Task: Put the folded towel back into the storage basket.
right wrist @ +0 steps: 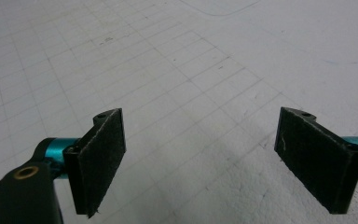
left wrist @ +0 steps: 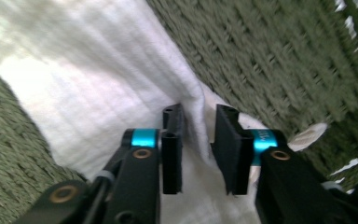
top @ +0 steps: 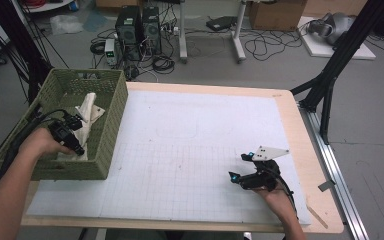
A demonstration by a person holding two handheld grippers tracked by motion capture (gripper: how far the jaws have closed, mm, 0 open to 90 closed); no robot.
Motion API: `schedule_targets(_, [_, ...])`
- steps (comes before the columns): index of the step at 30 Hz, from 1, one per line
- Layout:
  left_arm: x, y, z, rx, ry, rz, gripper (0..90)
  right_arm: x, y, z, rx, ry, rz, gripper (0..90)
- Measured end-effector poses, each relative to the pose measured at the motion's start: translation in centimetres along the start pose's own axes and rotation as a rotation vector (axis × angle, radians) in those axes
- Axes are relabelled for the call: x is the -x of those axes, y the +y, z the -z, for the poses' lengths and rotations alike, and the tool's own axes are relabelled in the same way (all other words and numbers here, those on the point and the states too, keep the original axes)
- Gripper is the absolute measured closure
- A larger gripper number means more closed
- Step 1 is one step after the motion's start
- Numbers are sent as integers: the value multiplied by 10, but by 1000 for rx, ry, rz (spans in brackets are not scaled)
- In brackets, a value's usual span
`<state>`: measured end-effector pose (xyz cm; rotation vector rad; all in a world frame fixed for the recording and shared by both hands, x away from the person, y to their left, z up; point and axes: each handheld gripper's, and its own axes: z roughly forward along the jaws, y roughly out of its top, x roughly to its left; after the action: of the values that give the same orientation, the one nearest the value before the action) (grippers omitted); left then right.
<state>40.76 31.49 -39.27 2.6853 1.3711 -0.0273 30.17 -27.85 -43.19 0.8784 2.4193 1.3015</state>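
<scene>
- My left hand (top: 39, 141) reaches into the green basket (top: 111, 107) at the table's left edge, holding the left gripper (top: 80, 121) low inside it.
- The white cloth (top: 87, 111) lies in the basket, bunched up, one end leaning on the far wall.
- In the left gripper view, a fold of cloth (left wrist: 121, 84) stands between my jaws. The jaws are partly spread; the fold lies close to the left pad (left wrist: 171, 149), and a narrow gap shows beside the right one. I see no pinch on it.
- Woven basket wall (left wrist: 270, 60) rises just behind the cloth there.
- The gridded white mat (top: 195, 135) covers the table's middle.
- My right hand (top: 275, 192) rests near the mat's front right corner, holding the right gripper (top: 239, 167), which points left.
- In the right gripper view, its jaws stand wide apart over the mat (right wrist: 177, 79), nothing between them.
</scene>
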Motion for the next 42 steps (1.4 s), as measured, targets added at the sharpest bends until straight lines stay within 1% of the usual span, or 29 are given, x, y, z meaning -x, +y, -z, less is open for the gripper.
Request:
schedule_targets(2, [0, 0, -2, 6, -1, 0, 675, 0, 0, 1, 2, -1, -2, 156])
schedule_targets(3, [0, 0, 0, 17, 0, 3, 671, 0, 0, 2, 6, 1, -5, 156])
schedule_targets(4, [0, 0, 1, 35, 3, 1, 653, 0, 0, 2, 10, -1, 1, 156])
schedule_targets(7, [-1, -3, 10, 96, -4, 3, 607, 1, 0, 2, 8, 0, -7, 156])
schedule_targets(9, [-3, -5, 15, 120, -3, 8, 581, 1, 1, 2, 8, -2, -3, 156])
schedule_targets(10, [-4, -6, 17, 134, 6, 15, 568, 1, 1, 1, 9, -3, -1, 156])
schedule_targets(11, [-6, -7, 18, 140, 12, 21, 557, 0, 1, 2, 6, -2, -8, 156])
schedule_targets(12, [-7, -8, 20, 146, 12, 25, 548, 0, 1, 2, 9, -4, -2, 156])
schedule_targets(13, [-8, -8, 21, 152, 16, 25, 550, 1, 1, 1, 10, -5, 5, 156])
schedule_targets(14, [-9, -9, 22, 160, 18, 28, 549, 1, 1, 2, 8, -5, -6, 156])
schedule_targets(17, [-10, -10, 22, 176, 15, 40, 549, 1, 1, 2, 10, -6, -5, 156])
schedule_targets(20, [-13, -10, 21, 180, 26, 50, 547, 1, 1, 2, 9, -6, -6, 156])
schedule_targets(23, [-16, -9, 23, 211, 23, 66, 543, 1, 1, 3, 8, -8, -11, 156])
schedule_targets(25, [-19, -8, 25, 234, 10, 72, 543, 2, 1, 3, 15, -11, -11, 156])
schedule_targets(27, [-22, -6, 27, 263, 20, 82, 546, 3, 0, 3, 14, -15, -14, 156])
schedule_targets(28, [-25, -5, 28, 281, 15, 91, 549, 3, 0, 3, 17, -16, -17, 156])
schedule_targets(32, [-34, -3, 30, 359, 48, 120, 567, 2, 0, 4, 19, -27, -19, 156])
schedule_targets(34, [-39, -3, 30, 401, 89, 134, 589, 1, -1, 4, 18, -29, -20, 156])
schedule_targets(36, [-44, -2, 31, 436, 103, 148, 592, 1, -2, 3, 12, -31, -23, 156])
schedule_targets(37, [-46, -1, 32, 453, 123, 154, 593, 1, -2, 3, 8, -31, -28, 156])
schedule_targets(38, [-48, 0, 34, 464, 137, 158, 591, 1, -3, 2, 7, -35, -27, 156])
schedule_targets(40, [-51, 5, 35, 484, 128, 163, 587, 1, -3, 2, 1, -37, -28, 156])
schedule_targets(41, [-51, 9, 35, 490, 144, 162, 584, 0, -3, 2, 1, -39, -30, 156])
schedule_targets(42, [-52, 12, 36, 496, 150, 164, 577, 0, -3, 2, 2, -40, -30, 156])
